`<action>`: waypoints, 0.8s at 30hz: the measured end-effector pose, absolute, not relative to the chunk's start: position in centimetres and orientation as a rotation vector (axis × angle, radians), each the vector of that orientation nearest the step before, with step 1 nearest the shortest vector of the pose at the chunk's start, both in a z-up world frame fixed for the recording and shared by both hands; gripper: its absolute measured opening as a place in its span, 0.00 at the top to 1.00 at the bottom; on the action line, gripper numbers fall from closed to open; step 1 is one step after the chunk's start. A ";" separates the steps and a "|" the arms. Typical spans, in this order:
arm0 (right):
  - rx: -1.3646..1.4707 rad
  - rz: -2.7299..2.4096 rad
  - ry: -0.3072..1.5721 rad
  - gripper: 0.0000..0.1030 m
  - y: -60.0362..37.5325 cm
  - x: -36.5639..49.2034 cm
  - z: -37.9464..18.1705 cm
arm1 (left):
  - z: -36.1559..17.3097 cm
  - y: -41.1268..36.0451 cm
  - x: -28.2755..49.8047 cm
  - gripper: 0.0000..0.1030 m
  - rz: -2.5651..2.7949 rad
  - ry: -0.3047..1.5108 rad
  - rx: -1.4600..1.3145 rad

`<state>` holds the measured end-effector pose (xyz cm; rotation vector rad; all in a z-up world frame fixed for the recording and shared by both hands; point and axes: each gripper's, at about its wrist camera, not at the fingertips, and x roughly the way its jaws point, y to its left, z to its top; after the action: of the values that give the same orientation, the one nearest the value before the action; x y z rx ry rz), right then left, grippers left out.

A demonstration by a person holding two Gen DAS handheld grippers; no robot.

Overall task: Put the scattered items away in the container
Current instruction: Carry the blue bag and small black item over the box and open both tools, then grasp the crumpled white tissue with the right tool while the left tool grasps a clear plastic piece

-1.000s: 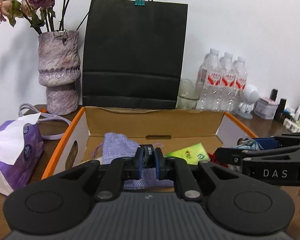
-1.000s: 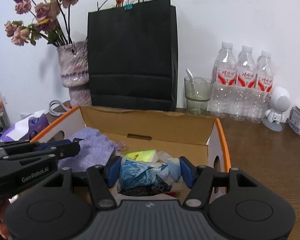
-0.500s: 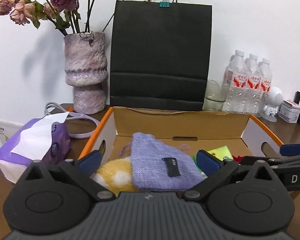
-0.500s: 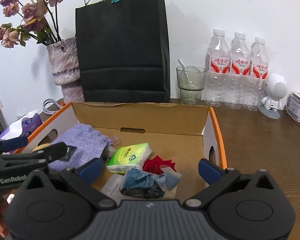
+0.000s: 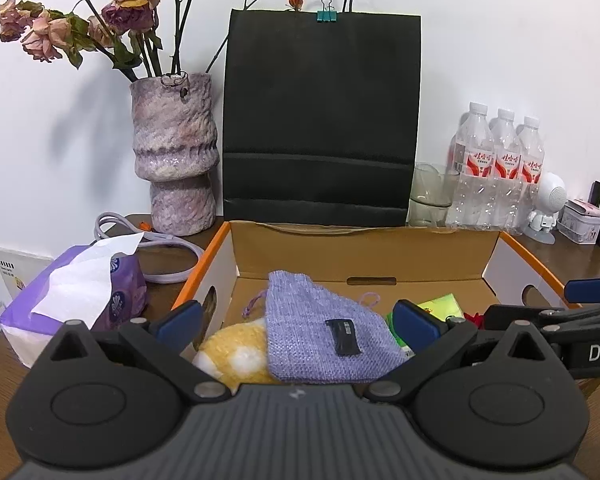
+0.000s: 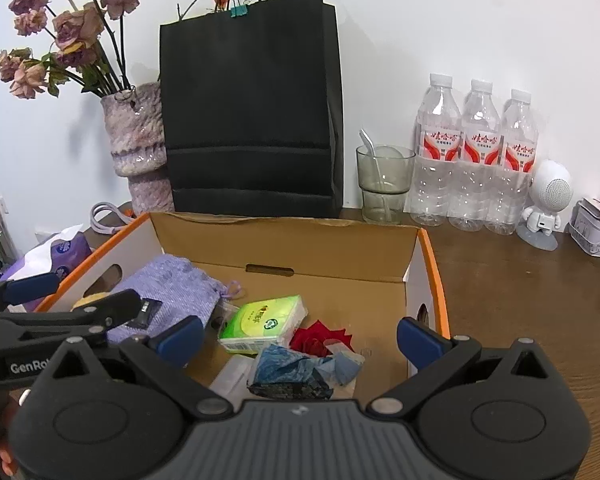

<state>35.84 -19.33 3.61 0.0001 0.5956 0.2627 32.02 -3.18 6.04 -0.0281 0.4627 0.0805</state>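
An open cardboard box (image 5: 364, 248) with orange edges holds a purple knit pouch (image 5: 320, 332) with a small black item (image 5: 346, 342) on it, a yellow-and-white soft thing (image 5: 232, 354), a green tissue pack (image 6: 266, 320), a red flower (image 6: 320, 338) and a blue crumpled wrapper (image 6: 296, 370). My left gripper (image 5: 296, 324) is open and empty above the box's left half. My right gripper (image 6: 300, 338) is open and empty above the box's right half. The box also shows in the right wrist view (image 6: 284, 240).
Behind the box stand a black paper bag (image 5: 320, 120), a vase of dried roses (image 5: 174, 160), a glass (image 6: 384, 184) and three water bottles (image 6: 476, 160). A purple tissue pack (image 5: 76, 300) lies left of the box. A white robot figure (image 6: 546, 204) and a tin (image 6: 598, 234) stand at right.
Both grippers opened: the left let go of the small black item onto the pouch, the right dropped the blue wrapper into the box. Both then drew back and up.
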 end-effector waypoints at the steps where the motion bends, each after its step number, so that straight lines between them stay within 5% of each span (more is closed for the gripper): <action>1: -0.001 0.264 0.592 0.00 -19.3 35.7 3.7 | 6.1 -3.2 32.0 0.00 0.080 0.460 -0.029; 24: -0.029 0.253 0.535 0.00 -19.3 28.2 5.0 | 7.0 2.2 23.2 0.00 0.032 0.430 -0.053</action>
<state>28.24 -19.31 4.97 -0.0290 0.5353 0.2532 23.15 2.23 6.98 -0.0529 0.4301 0.0319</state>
